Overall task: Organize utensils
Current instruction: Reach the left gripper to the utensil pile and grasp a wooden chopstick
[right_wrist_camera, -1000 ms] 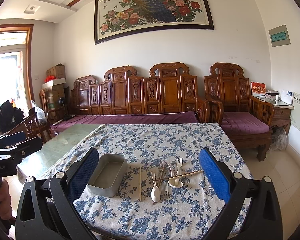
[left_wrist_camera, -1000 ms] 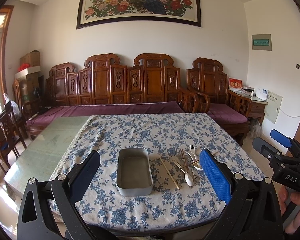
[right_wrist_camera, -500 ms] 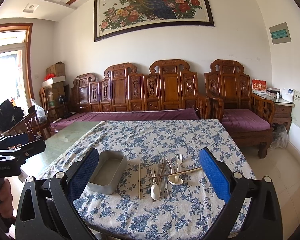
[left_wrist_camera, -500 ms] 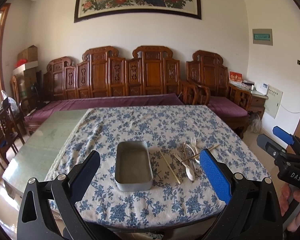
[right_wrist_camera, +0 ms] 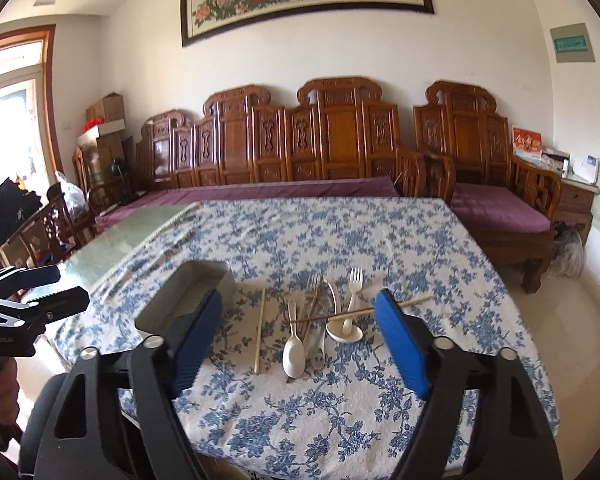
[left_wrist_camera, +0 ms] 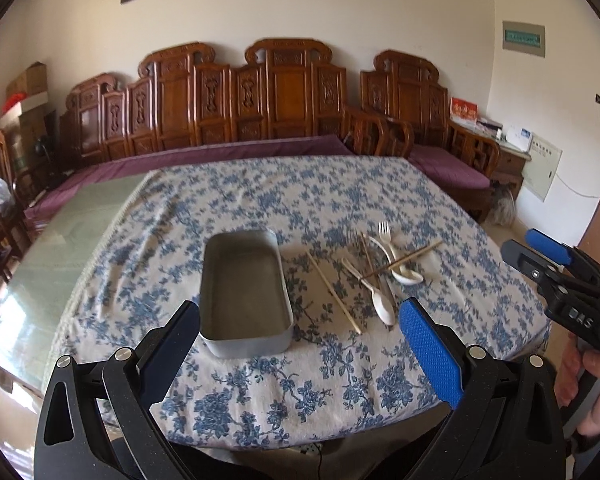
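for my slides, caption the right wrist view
Open right gripper above a utensil pile beside an empty metal tin on a floral tablecloth.

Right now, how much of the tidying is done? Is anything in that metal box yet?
Nothing is done yet: the metal tin holds nothing. All the utensils lie in a loose pile on the floral tablecloth, with one chopstick lying apart beside it. The right gripper hangs over the pile, its jaws just narrowed but gripping nothing; the left gripper is open and empty. Every piece remains to be moved.
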The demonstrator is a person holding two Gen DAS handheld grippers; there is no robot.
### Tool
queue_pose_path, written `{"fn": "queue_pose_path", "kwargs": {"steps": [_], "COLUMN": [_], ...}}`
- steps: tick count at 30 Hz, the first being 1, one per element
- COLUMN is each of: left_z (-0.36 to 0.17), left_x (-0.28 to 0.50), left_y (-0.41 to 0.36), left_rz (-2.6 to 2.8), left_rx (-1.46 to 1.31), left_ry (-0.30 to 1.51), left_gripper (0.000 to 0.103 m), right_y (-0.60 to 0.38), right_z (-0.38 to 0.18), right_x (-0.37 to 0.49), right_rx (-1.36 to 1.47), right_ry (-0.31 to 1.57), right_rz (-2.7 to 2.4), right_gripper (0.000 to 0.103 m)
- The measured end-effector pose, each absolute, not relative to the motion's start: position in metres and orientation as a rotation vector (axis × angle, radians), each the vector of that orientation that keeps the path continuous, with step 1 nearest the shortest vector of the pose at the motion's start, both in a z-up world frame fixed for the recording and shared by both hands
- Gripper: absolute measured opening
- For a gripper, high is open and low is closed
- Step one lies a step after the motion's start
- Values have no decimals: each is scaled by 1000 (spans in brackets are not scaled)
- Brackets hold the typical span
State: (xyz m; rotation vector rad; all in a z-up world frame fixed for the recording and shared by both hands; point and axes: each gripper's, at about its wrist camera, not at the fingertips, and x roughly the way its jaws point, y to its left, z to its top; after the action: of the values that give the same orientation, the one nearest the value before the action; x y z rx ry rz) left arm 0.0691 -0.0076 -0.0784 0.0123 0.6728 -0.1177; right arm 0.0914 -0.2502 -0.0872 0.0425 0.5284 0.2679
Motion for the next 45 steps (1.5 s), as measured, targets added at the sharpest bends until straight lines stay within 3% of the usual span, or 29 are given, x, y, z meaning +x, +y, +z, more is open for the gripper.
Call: {"fn": "queue_pose_path", "kwargs": {"steps": [5,11,28,35,39,45], "left_z": [-97,-111,-192,-234,-242,-248], "left_x": [92,118,203,228,232,232], "left_y": [-8,-10,-63,-82,-83,-84], "left_rz": [-123,-142,-255,-243,-241,-249], "left_rx": [18,25,27,43,35,49], "left_ry": [720,752,949,1026,1051,1059], "left_gripper": [96,95,52,47,38,37], "right_y": [-252,-261,-269,-282,-287,-302], "right_z": [-112,-129,-207,-217,-219,-223], "right_x": [129,168,220,244,258,281], "right_rx": [53,59,88,109,90,92], "right_ry": [581,610,755,781,787,794], "right_rz": [274,268,302,275,262,233], "right_gripper": [64,60,56,56,56,56]}}
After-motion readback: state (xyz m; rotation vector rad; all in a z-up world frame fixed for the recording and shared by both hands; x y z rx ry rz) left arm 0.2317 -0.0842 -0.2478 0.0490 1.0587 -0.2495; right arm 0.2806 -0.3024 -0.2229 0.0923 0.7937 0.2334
